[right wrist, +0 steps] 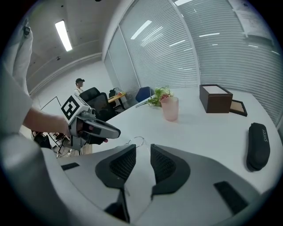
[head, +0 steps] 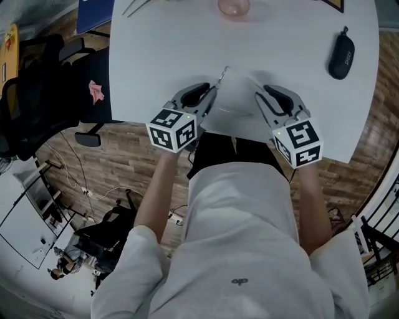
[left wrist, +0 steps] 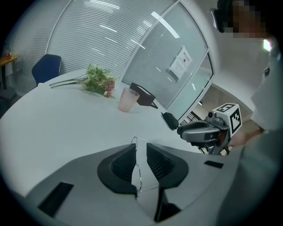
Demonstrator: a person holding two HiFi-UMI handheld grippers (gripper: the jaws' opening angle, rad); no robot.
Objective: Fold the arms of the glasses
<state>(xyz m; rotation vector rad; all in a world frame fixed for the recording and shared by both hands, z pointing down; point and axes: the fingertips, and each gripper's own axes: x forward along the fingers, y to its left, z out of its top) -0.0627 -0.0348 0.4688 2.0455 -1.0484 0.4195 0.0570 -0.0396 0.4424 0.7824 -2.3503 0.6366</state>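
Thin wire-framed glasses (head: pixel 225 93) are held just above the white table (head: pixel 156 56), near its front edge, between my two grippers. In the left gripper view the wire frame (left wrist: pixel 137 170) runs down the narrow slot between the dark pads. My left gripper (head: pixel 211 99) is shut on it. My right gripper (head: pixel 259 99) faces it from the right, jaws almost together. A rim loop (right wrist: pixel 135 141) shows past its tips and a thin wire (right wrist: pixel 125 190) lies between its pads. One arm (head: pixel 222 74) points away over the table.
A black glasses case (head: pixel 341 55) lies at the far right of the table. A pink cup (head: pixel 234 7), a brown box (right wrist: pixel 215 98) and a flower bunch (left wrist: pixel 99 79) stand at the far side. Black office chairs (head: pixel 37 93) stand left of the table.
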